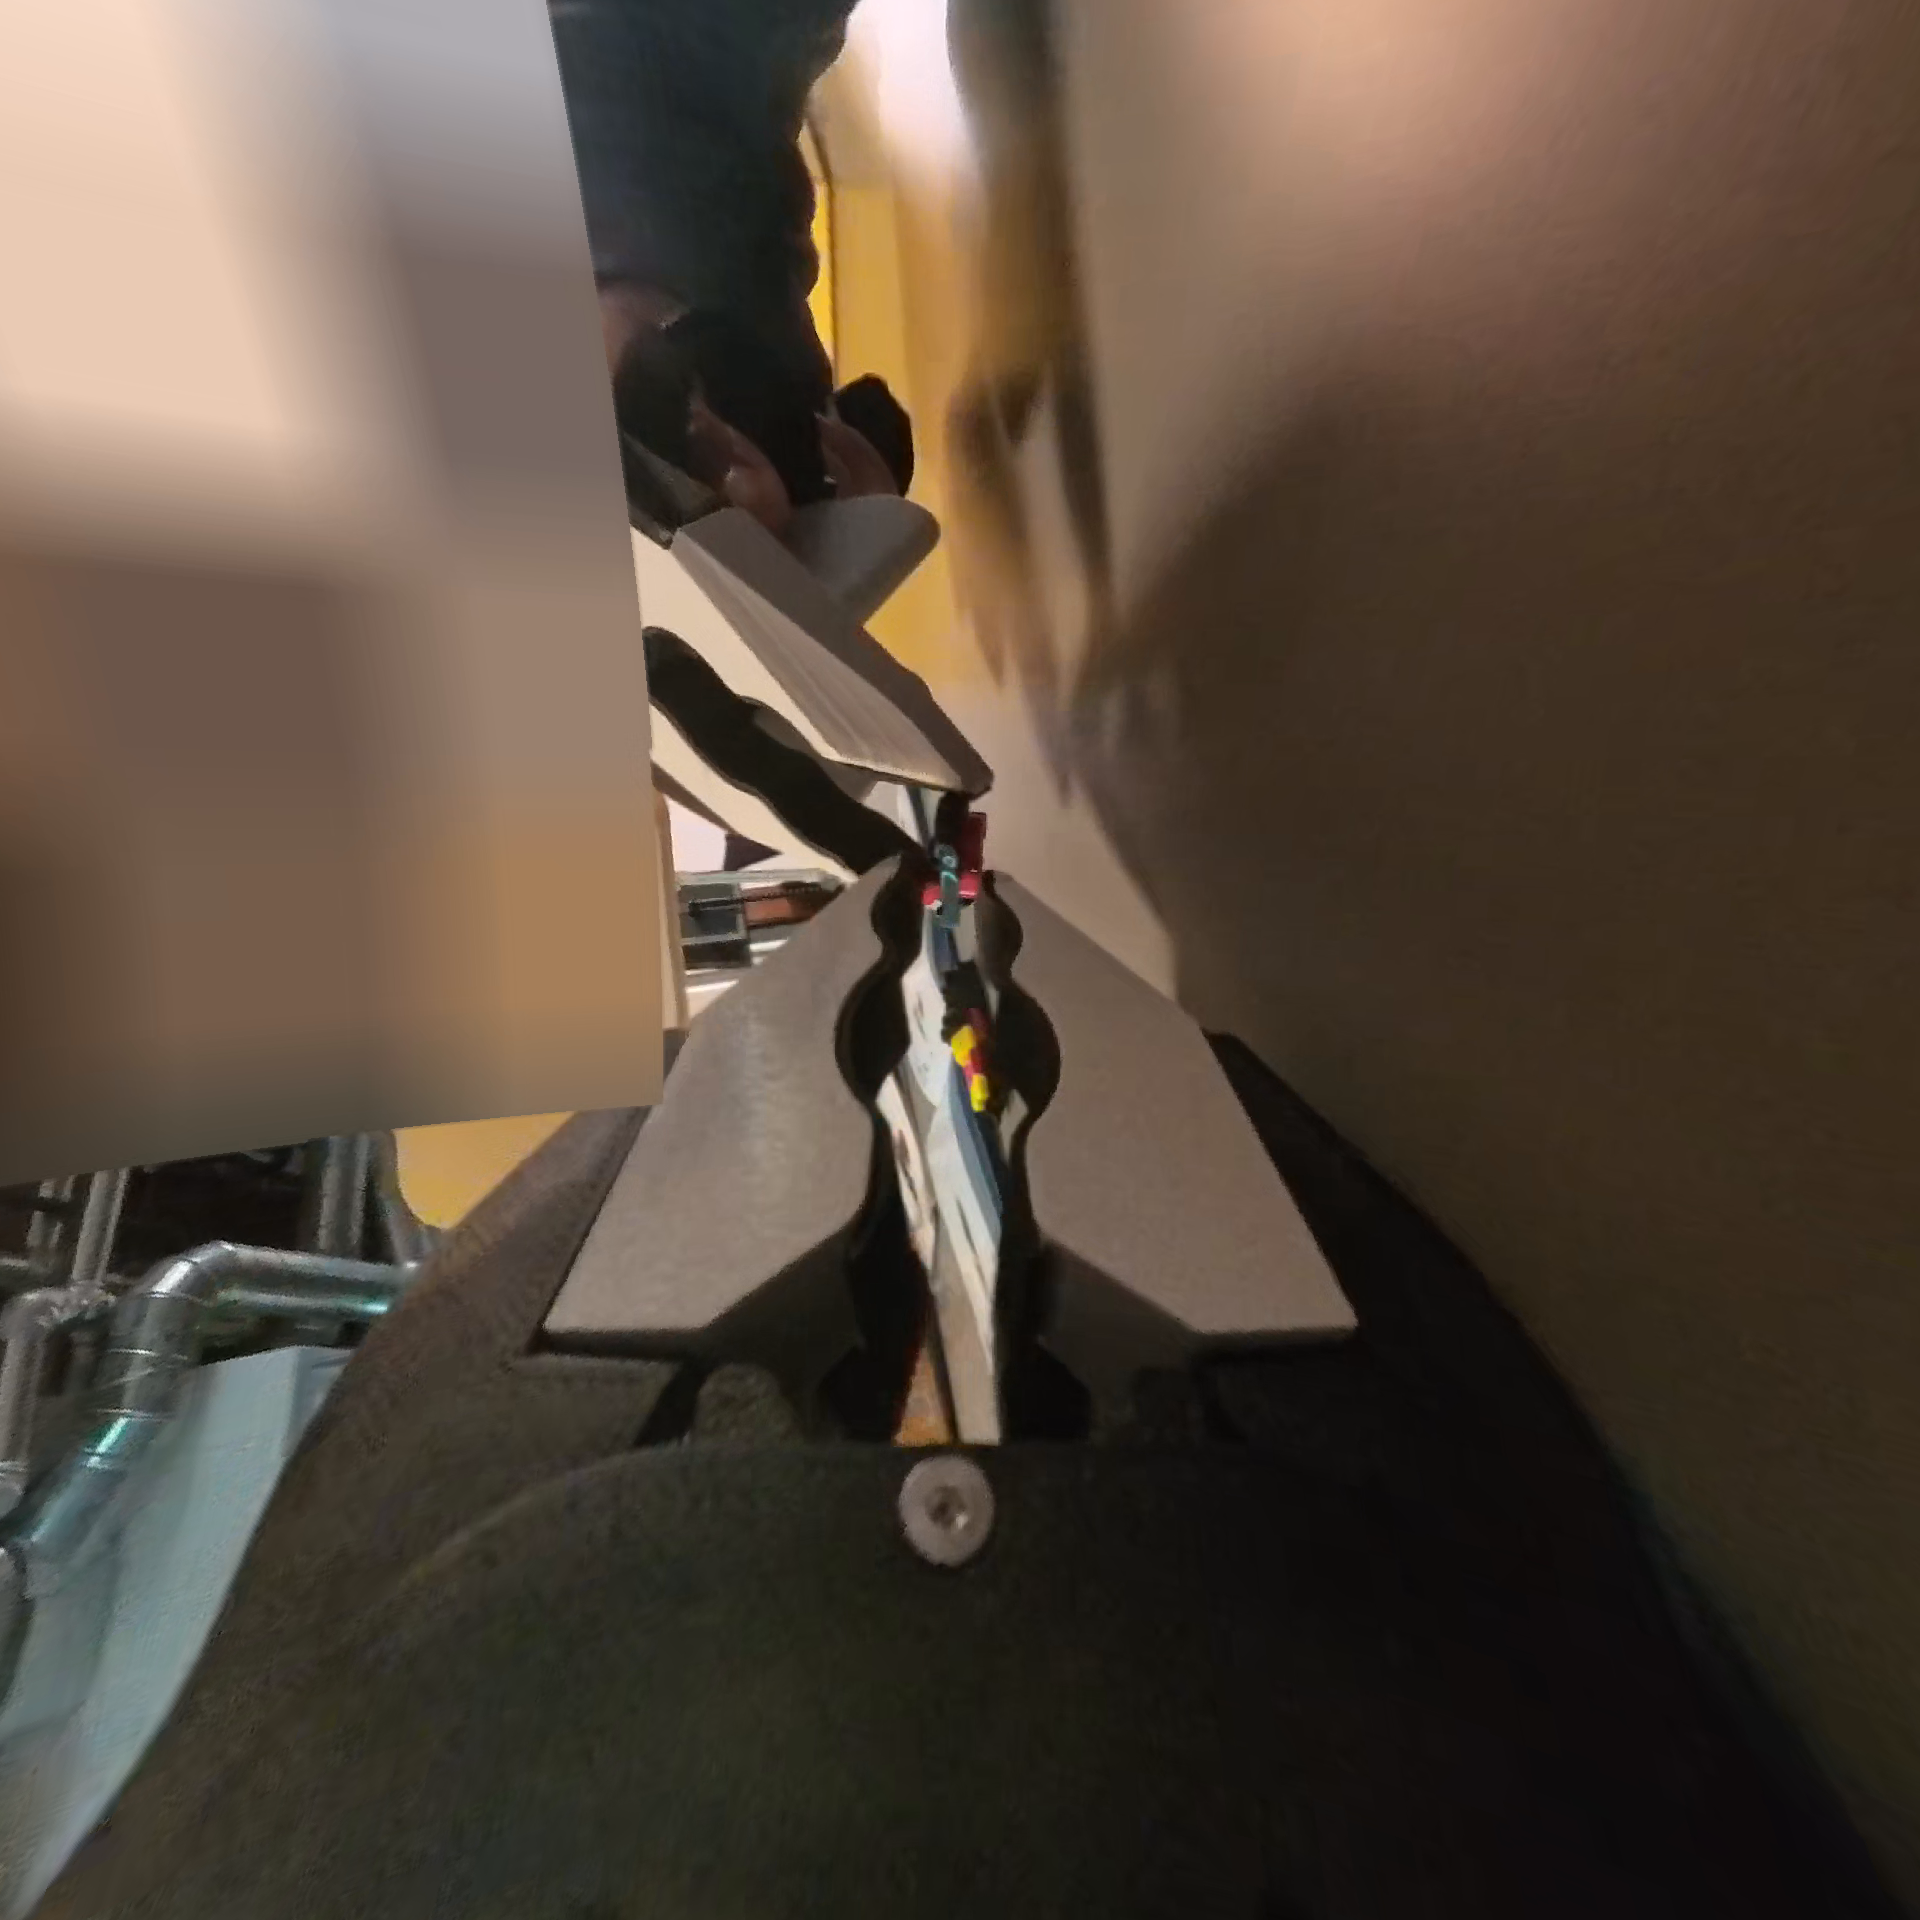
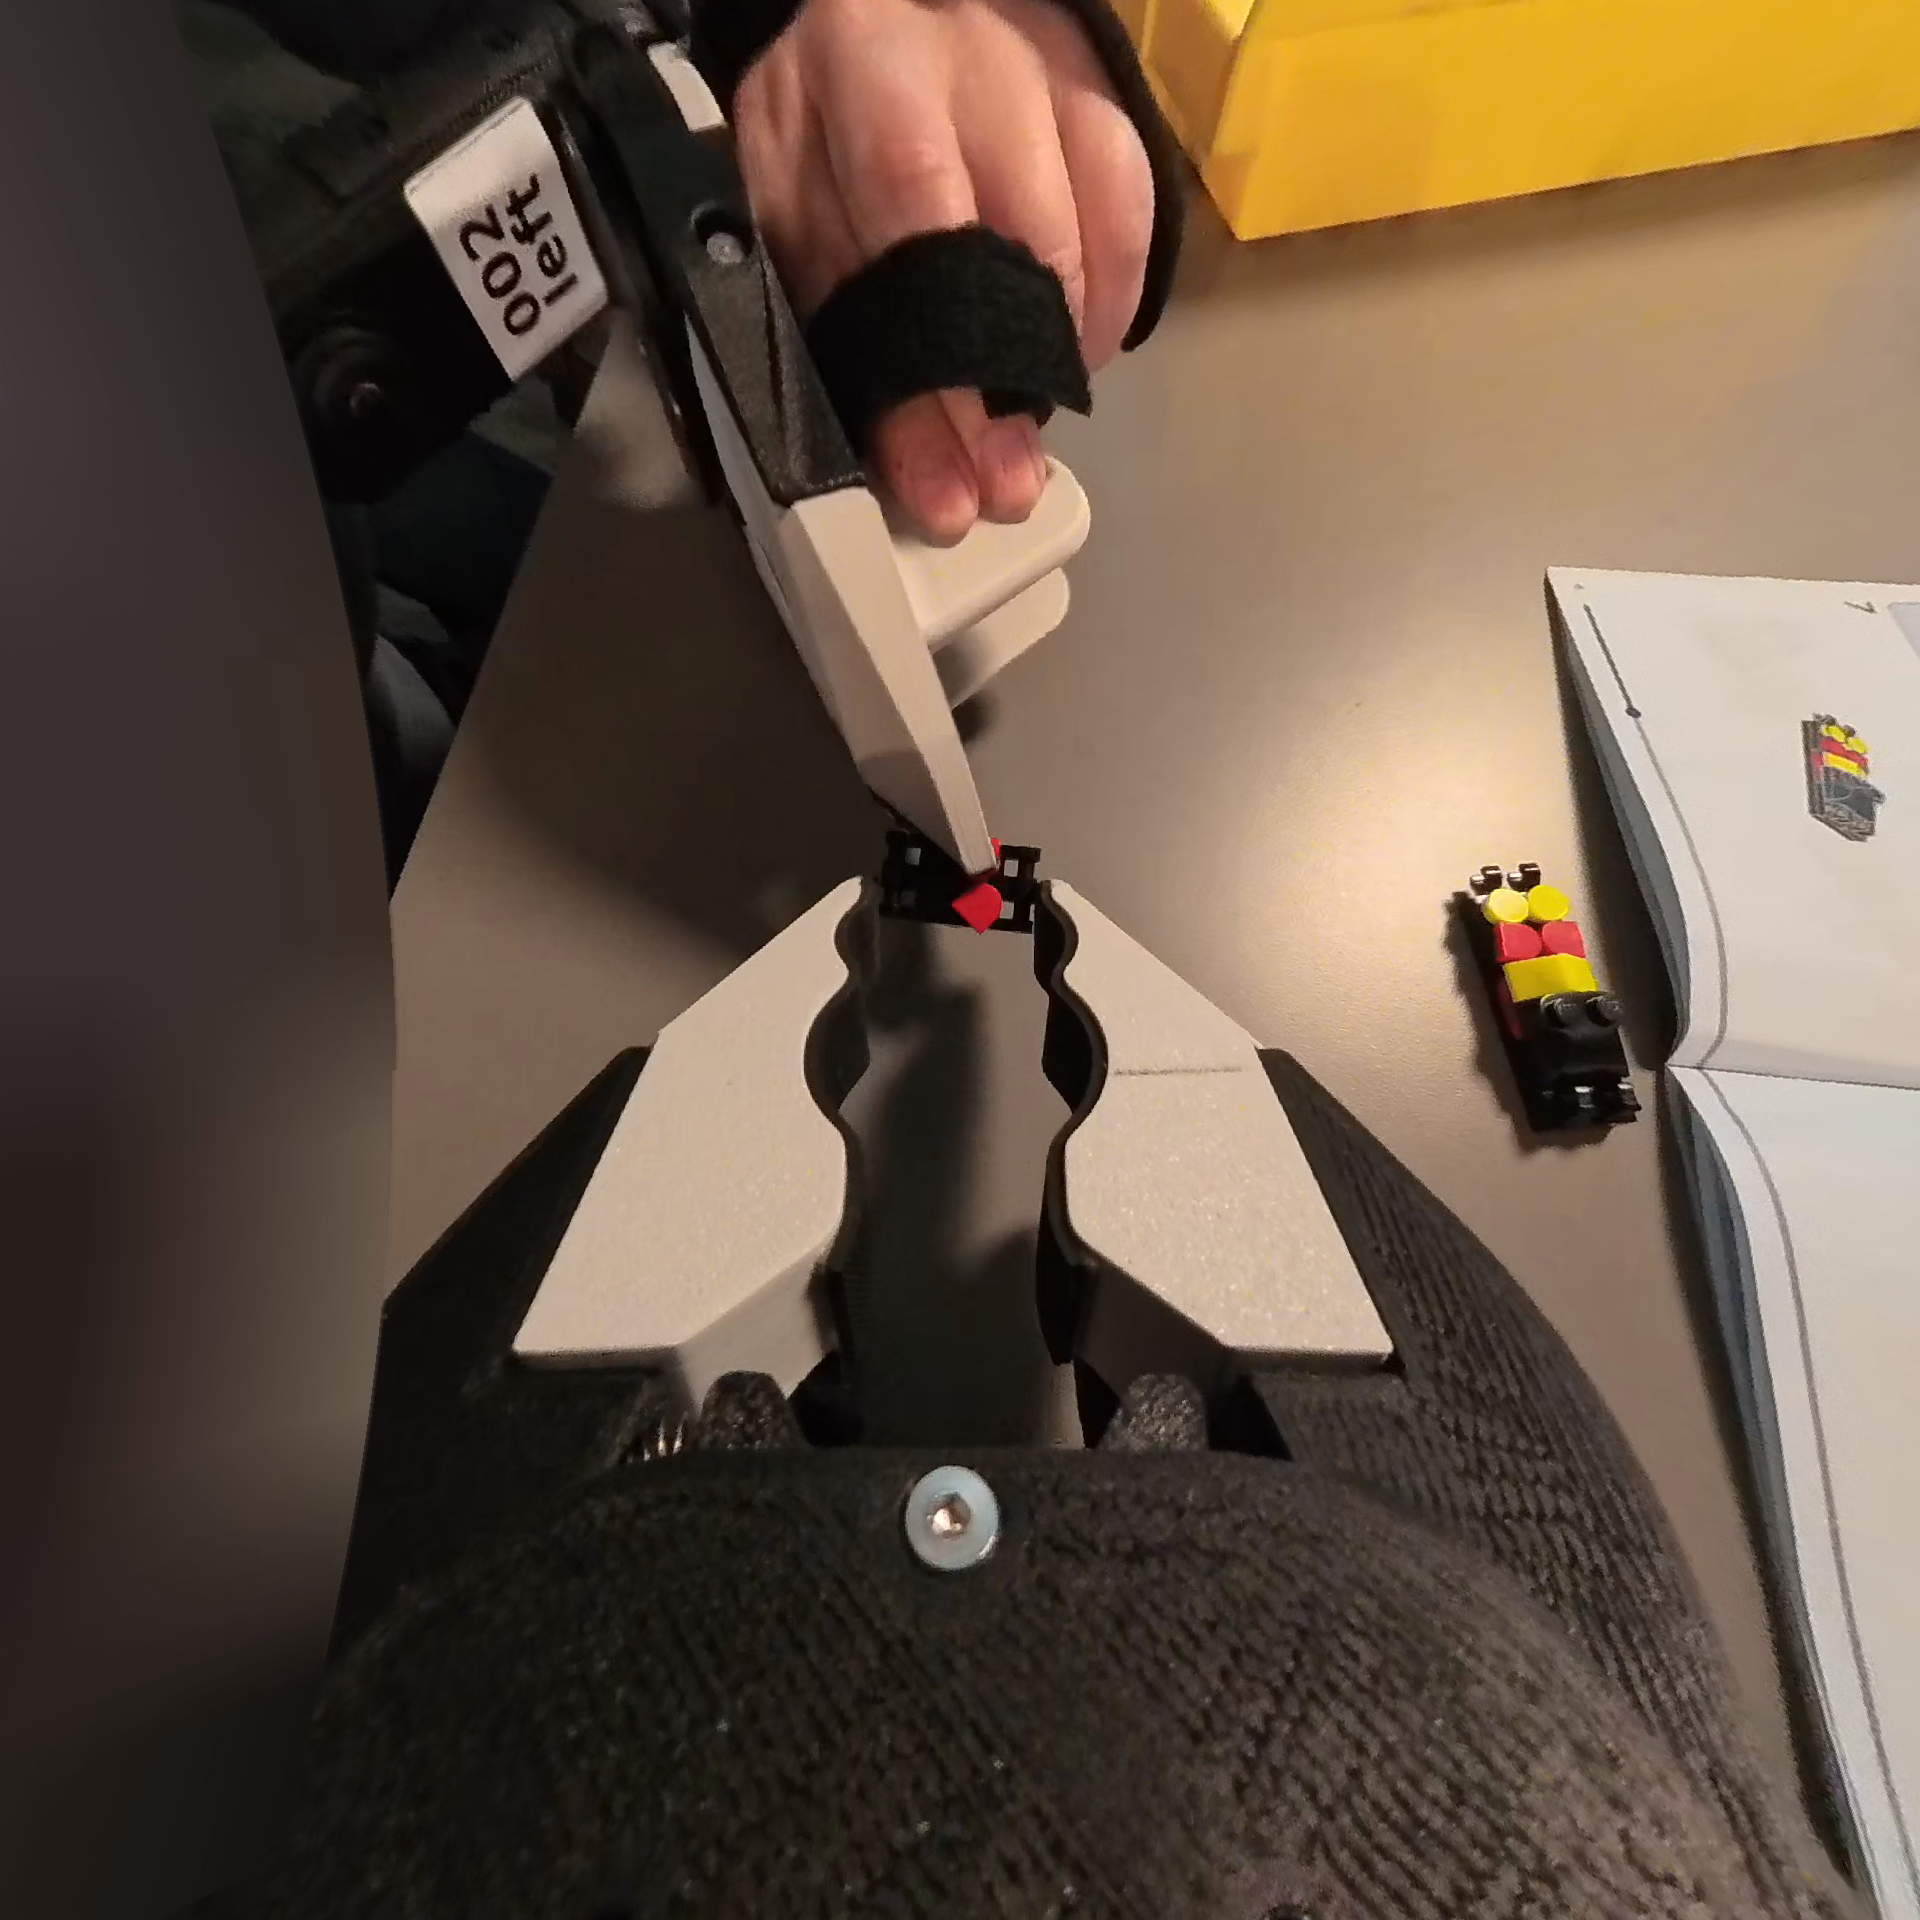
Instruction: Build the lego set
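Right claw (image 2: 951,894), grey fingers with black wavy pads, was clenched on a small black lego plate assembly with a red tile on top (image 2: 961,888), held by its two ends at the fingertips just above the grey table (image 2: 1299,468). Left claw (image 2: 971,847), seen from the right wrist view, came down from above the assembly with its grey tip touching the red tile; in its own view (image 1: 954,883) the fingers were nearly together around a small red and teal piece (image 1: 954,883), grip unclear because of blur. A bare hand with a black strap (image 2: 935,260) held the left claw behind the assembly. Right of the assembly lay a finished black, red and yellow lego strip (image 2: 1548,997) on the table, just beside an open white instruction booklet (image 2: 1766,883). Far behind the assembly sat a yellow box (image 2: 1558,94).
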`<state>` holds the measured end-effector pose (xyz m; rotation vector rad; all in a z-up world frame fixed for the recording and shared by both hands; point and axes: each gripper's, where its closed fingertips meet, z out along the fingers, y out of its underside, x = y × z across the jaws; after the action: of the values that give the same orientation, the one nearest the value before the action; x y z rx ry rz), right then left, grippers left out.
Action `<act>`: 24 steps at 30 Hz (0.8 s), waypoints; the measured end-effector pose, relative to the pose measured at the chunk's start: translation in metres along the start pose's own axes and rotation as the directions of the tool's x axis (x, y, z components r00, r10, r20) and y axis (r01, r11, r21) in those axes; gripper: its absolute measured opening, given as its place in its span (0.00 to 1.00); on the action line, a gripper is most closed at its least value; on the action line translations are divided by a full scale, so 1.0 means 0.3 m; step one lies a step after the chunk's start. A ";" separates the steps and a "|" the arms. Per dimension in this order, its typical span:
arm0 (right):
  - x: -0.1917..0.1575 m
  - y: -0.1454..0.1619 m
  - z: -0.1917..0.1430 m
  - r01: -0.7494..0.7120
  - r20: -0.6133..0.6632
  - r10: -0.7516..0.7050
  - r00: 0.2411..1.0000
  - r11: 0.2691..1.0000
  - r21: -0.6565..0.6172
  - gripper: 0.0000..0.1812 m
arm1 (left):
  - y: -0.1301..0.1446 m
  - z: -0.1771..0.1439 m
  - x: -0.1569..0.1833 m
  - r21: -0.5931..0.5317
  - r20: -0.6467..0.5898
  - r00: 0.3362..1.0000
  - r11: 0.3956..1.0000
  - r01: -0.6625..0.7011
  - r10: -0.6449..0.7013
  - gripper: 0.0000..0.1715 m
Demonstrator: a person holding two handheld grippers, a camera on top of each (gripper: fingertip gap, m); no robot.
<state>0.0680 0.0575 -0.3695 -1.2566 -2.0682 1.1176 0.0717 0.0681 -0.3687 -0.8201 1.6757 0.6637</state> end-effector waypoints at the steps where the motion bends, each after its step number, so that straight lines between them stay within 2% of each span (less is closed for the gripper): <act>1: 0.007 -0.002 0.000 -0.004 -0.009 0.004 1.000 1.000 0.010 0.15 | 0.005 0.001 -0.001 -0.005 -0.005 1.000 1.000 0.025 -0.026 0.05; 3: 0.029 -0.007 0.003 -0.011 -0.042 0.012 0.999 0.999 0.032 0.16 | 0.024 0.006 -0.006 -0.016 -0.018 0.995 0.995 0.102 -0.102 0.05; 5: 0.055 -0.004 0.005 0.013 -0.092 -0.010 0.996 0.999 0.035 0.16 | 0.043 0.012 -0.010 -0.020 -0.051 0.968 0.969 0.246 -0.247 0.06; 8: 0.096 0.000 0.002 0.117 -0.202 -0.112 0.973 0.993 0.010 0.20 | 0.076 0.016 -0.026 -0.020 -0.095 0.875 0.880 0.475 -0.475 0.06; 11: 0.128 -0.010 0.002 0.258 -0.325 -0.254 0.911 0.966 -0.033 0.16 | 0.097 0.015 -0.041 -0.015 -0.127 0.773 0.780 0.625 -0.622 0.06; 15: 0.143 -0.037 0.009 0.374 -0.427 -0.366 0.827 0.925 -0.068 0.08 | 0.099 0.012 -0.053 -0.001 -0.155 0.692 0.700 0.714 -0.706 0.06; 17: 0.151 -0.049 0.005 0.409 -0.465 -0.398 0.791 0.909 -0.081 0.05 | 0.098 0.012 -0.057 0.003 -0.157 0.679 0.687 0.727 -0.717 0.06; 24: 0.150 -0.055 0.006 0.470 -0.499 -0.475 0.725 0.871 -0.145 0.04 | 0.096 0.003 -0.056 0.019 -0.192 0.646 0.656 0.755 -0.738 0.06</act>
<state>0.0374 0.0923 -0.3576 -0.8248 -1.8068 0.4586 0.0520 0.0893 -0.3522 -1.4135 1.3099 -0.0832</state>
